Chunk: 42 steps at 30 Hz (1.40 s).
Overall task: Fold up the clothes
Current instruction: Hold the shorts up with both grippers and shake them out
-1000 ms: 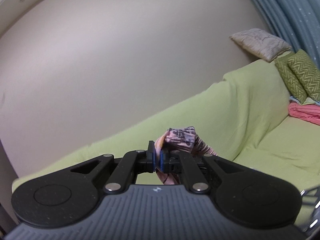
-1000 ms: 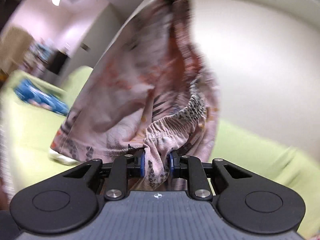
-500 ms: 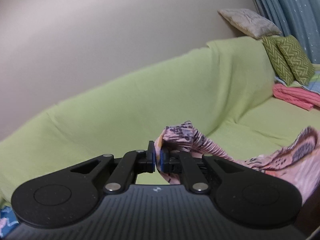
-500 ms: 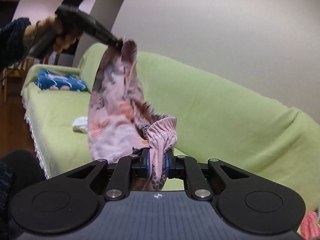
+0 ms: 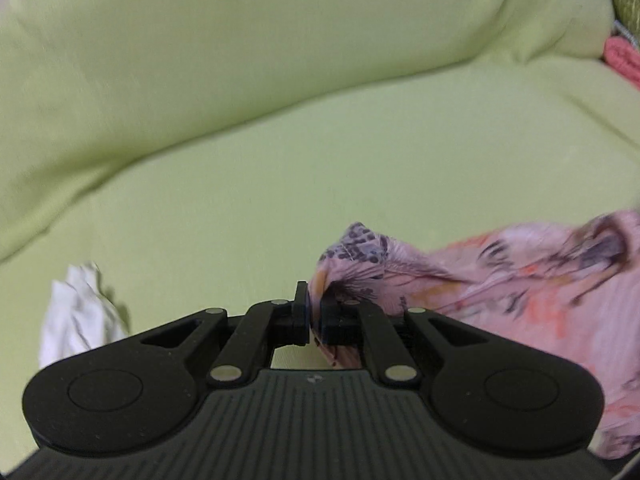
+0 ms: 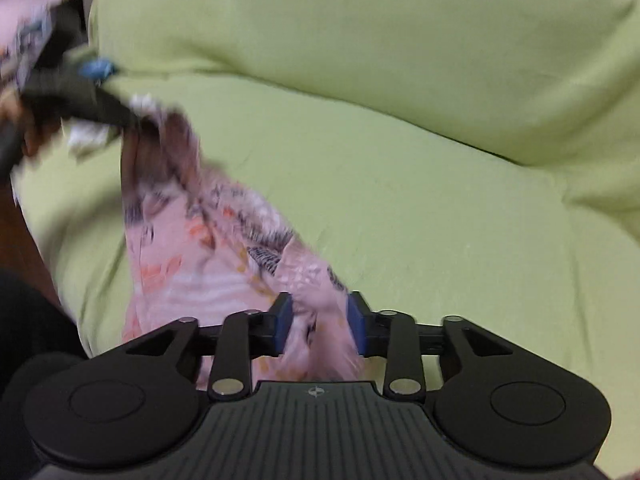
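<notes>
Folding barely begun: the pink patterned garment (image 5: 500,280) hangs unfolded above the green sofa (image 5: 320,140), one corner clamped in the left gripper (image 5: 314,316), while the right gripper (image 6: 320,322), angled down, shows fingers (image 6: 283,320) apart with cloth loose between them, seemingly letting go.

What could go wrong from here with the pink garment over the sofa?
1. The right gripper has its fingers spread with cloth only loosely between them; that corner of the garment may drop and bunch on the sofa.
2. The left gripper pinches only a small fold, so a tug may pull it free.
3. The white cloth lies close by and may end up under the garment.
</notes>
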Each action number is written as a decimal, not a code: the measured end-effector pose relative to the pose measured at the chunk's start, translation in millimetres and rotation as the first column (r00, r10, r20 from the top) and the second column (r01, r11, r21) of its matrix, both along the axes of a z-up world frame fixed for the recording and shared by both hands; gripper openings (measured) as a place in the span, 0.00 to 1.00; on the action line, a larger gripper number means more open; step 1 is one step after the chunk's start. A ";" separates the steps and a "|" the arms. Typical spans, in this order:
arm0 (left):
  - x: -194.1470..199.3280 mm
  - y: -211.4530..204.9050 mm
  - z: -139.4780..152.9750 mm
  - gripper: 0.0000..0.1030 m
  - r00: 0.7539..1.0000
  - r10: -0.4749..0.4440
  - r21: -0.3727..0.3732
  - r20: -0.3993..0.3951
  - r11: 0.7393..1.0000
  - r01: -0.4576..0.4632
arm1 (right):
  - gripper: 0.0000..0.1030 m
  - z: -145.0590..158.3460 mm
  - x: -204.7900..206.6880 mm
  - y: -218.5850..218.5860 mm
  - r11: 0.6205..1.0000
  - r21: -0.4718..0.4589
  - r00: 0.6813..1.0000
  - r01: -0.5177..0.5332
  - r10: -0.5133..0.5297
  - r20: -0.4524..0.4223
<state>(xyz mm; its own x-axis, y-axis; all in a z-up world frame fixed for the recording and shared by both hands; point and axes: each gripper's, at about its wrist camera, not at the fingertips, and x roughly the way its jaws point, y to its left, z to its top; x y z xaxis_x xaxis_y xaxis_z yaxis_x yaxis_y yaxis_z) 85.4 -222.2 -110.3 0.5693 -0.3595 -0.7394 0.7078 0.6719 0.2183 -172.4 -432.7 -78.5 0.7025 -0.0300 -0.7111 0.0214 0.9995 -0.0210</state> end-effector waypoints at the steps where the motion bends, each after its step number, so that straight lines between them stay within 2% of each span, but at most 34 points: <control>1: 4.5 0.8 -5.9 0.05 1.000 0.005 0.006 -0.004 1.000 -0.005 | 0.39 0.4 -0.4 -6.2 1.000 0.013 1.000 -0.005 0.004 0.019; 4: 16.7 6.1 -12.4 0.05 0.999 0.016 -0.017 -0.036 1.000 -0.017 | 0.39 -1.7 11.5 -15.4 0.995 -0.035 0.996 -0.089 0.090 0.028; 7: 19.2 6.8 -11.5 0.05 1.000 -0.002 -0.026 -0.028 1.000 0.001 | 0.39 -15.1 30.9 5.1 0.958 -0.192 0.977 -0.214 0.209 -0.044; 8: 18.3 4.4 -10.8 0.05 1.000 -0.014 -0.025 -0.016 1.000 0.014 | 0.39 -16.8 24.4 6.8 0.941 -0.233 0.969 -0.246 0.242 -0.046; 10: 15.7 4.4 -10.9 0.05 1.000 -0.031 -0.020 0.003 0.999 0.031 | 0.39 -19.8 9.3 9.0 0.900 -0.312 0.951 -0.305 0.305 -0.050; 13: 11.6 1.4 -12.3 0.06 0.999 -0.045 -0.014 0.026 0.999 0.045 | 0.40 -29.1 5.0 25.0 0.841 -0.437 0.942 -0.318 0.333 -0.043; 16: 6.8 -3.0 -13.7 0.08 0.998 -0.052 -0.007 0.043 0.999 0.052 | 0.40 -45.1 10.3 44.6 0.776 -0.532 0.934 -0.338 0.348 -0.085; 21: 2.0 -10.8 -16.5 0.10 0.996 -0.066 0.003 0.057 0.998 0.066 | 0.42 -56.5 -10.7 51.8 0.651 -0.657 0.908 -0.380 0.399 -0.129; 24: 4.5 -12.6 -17.2 0.11 0.996 -0.065 0.011 0.056 0.998 0.064 | 0.38 -46.3 -3.6 37.4 0.697 -0.638 0.925 -0.327 0.376 -0.064; 26: 6.9 -14.0 -16.5 0.12 0.997 -0.056 0.002 0.049 0.998 0.056 | 0.40 -31.6 18.4 3.7 0.853 -0.483 0.971 -0.197 0.236 0.021; 27: 8.2 -14.4 -16.1 0.12 0.998 -0.051 -0.005 0.044 0.999 0.051 | 0.40 -26.5 30.9 -15.4 0.912 -0.393 0.988 -0.114 0.145 0.050; 28: 9.4 -14.6 -16.5 0.13 0.998 -0.047 -0.011 0.040 0.999 0.047 | 0.43 -23.7 37.6 -38.6 0.963 -0.266 0.997 -0.043 0.058 0.048; 29: 10.6 -14.7 -17.0 0.13 0.998 -0.043 -0.016 0.036 0.999 0.043 | 0.43 -21.0 43.9 -62.2 0.991 -0.133 0.999 0.033 -0.029 0.033; 31: 12.3 -14.5 -18.4 0.13 0.999 -0.038 -0.024 0.031 0.999 0.039 | 0.43 -18.1 40.0 -93.7 0.992 0.074 0.994 0.099 -0.102 0.031; 33: 13.0 -13.6 -20.7 0.13 0.999 -0.038 -0.026 0.028 0.999 0.038 | 0.43 -10.8 26.6 -98.7 0.993 0.101 0.996 0.062 -0.068 0.058; 35: 13.5 -13.3 -22.6 0.14 0.999 -0.038 -0.026 0.026 0.999 0.039 | 0.48 -6.5 17.5 -93.8 0.996 0.089 0.997 -0.008 0.001 0.074; 38: 14.4 -13.9 -23.5 0.14 0.999 -0.042 -0.030 0.023 0.999 0.042 | 0.50 -3.0 6.5 -84.3 0.992 0.061 0.991 -0.109 0.103 0.086; 42: 16.7 -14.5 -26.2 0.13 0.998 -0.058 -0.028 0.023 0.998 0.059 | 0.50 -16.6 12.9 -74.5 0.985 -0.079 0.988 -0.154 0.156 0.019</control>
